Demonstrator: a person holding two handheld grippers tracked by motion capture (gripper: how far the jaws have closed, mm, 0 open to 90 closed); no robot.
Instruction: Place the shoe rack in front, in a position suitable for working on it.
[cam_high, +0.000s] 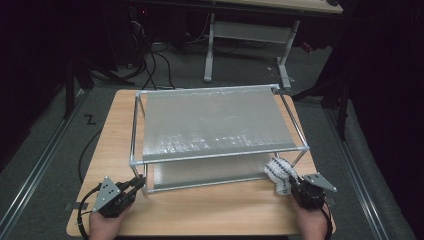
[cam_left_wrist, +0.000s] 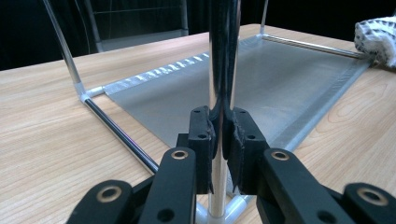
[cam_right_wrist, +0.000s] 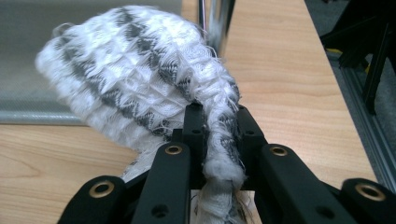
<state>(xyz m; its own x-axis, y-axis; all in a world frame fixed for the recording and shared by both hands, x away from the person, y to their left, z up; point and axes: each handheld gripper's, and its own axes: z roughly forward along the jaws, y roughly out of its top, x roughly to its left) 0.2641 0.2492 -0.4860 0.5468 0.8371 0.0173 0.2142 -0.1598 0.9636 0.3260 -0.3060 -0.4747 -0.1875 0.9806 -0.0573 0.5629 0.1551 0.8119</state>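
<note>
- Clamping the near-left upright post (cam_left_wrist: 219, 70) of the metal rack (cam_high: 220, 156), the left gripper (cam_high: 134, 187) holds it between closed jaws.
- The right gripper (cam_high: 289, 184) pinches a white-and-grey cloth (cam_right_wrist: 140, 88), bunched at the rack's near-right corner just above the wooden table (cam_high: 200, 212).

Two-tier metal-tube rack with mesh shelves (cam_high: 220, 125): on light wooden table (cam_high: 210, 210), centred. White-and-grey knitted cloth (cam_high: 277, 170): at rack's near right corner post. Left gripper (cam_high: 135, 186): at near left post. Right gripper (cam_high: 295, 187): behind cloth.
</note>
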